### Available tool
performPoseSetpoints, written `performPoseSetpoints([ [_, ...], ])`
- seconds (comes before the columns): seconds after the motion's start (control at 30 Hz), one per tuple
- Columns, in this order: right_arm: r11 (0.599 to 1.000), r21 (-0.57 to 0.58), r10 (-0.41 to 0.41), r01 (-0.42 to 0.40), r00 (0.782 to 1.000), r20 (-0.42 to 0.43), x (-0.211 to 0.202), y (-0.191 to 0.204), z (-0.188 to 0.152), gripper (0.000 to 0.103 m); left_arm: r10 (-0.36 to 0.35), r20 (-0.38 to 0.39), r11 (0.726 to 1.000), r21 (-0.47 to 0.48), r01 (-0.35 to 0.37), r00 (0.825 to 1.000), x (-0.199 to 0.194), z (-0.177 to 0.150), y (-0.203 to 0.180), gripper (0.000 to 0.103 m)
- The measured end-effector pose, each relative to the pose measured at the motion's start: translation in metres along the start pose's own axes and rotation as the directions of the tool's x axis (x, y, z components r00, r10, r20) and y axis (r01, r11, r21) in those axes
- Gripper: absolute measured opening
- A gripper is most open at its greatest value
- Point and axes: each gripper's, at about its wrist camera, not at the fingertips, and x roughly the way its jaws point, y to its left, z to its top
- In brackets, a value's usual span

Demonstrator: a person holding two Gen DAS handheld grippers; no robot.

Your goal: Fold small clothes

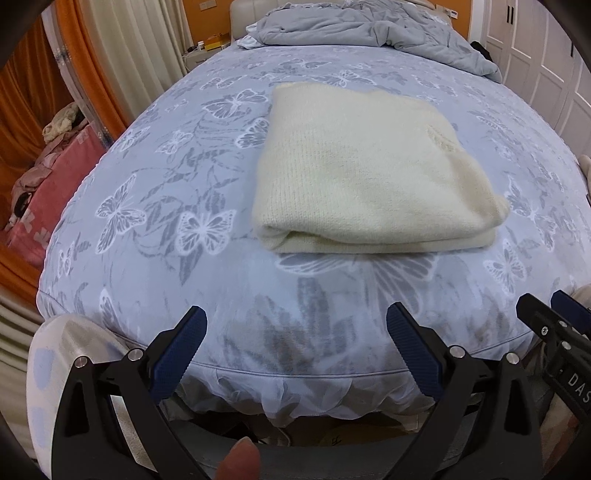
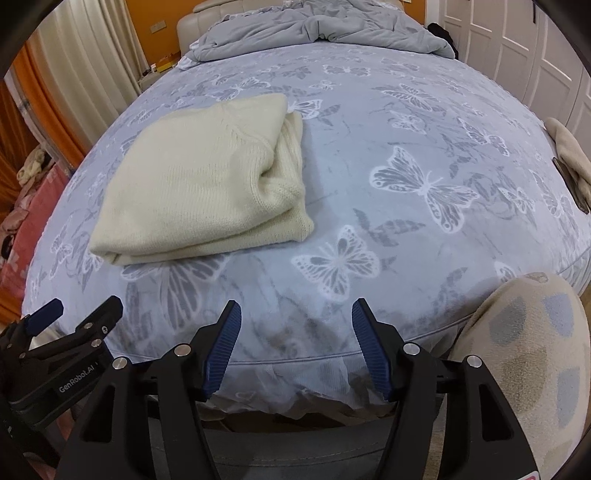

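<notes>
A cream knitted sweater (image 1: pixel 365 173) lies folded into a thick rectangle on the blue butterfly-print bed (image 1: pixel 177 192). It also shows in the right wrist view (image 2: pixel 199 184), left of centre. My left gripper (image 1: pixel 297 314) is open and empty, held back at the bed's near edge, short of the sweater. My right gripper (image 2: pixel 295 310) is open and empty, also at the near edge, to the right of the sweater. Each gripper shows at the edge of the other's view: the right one (image 1: pixel 554 306), the left one (image 2: pixel 81 306).
A crumpled grey duvet (image 1: pixel 373 29) lies at the bed's head. A beige cloth (image 2: pixel 569 155) and a dark flat object lie at the bed's right edge. Pink bedding (image 1: pixel 48 195) and orange curtains stand left. White wardrobe doors (image 2: pixel 524 48) are on the right.
</notes>
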Motion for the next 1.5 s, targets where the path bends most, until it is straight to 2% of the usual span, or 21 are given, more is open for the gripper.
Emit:
performPoseSetpoints([
  [0.2,1.000,-0.011,-0.004,0.004,1.000,-0.010,0.005,0.005,-0.002,0.061,-0.002,0.007,1.000,-0.019,0.003,1.000,0.003,-0.002,0.003,0.096],
  [0.43,0.999,-0.043,-0.007,0.006,1.000,-0.024,0.011,0.013,-0.006,0.061,0.003,0.013,1.000,0.001,-0.003,1.000,0.004,-0.004,-0.001,0.096],
  [1.5,0.999,-0.050,0.003,-0.003,1.000,-0.012,0.008,0.019,-0.007,0.061,0.016,0.010,0.999,0.029,-0.016,1.000,0.006,-0.007,-0.007,0.096],
])
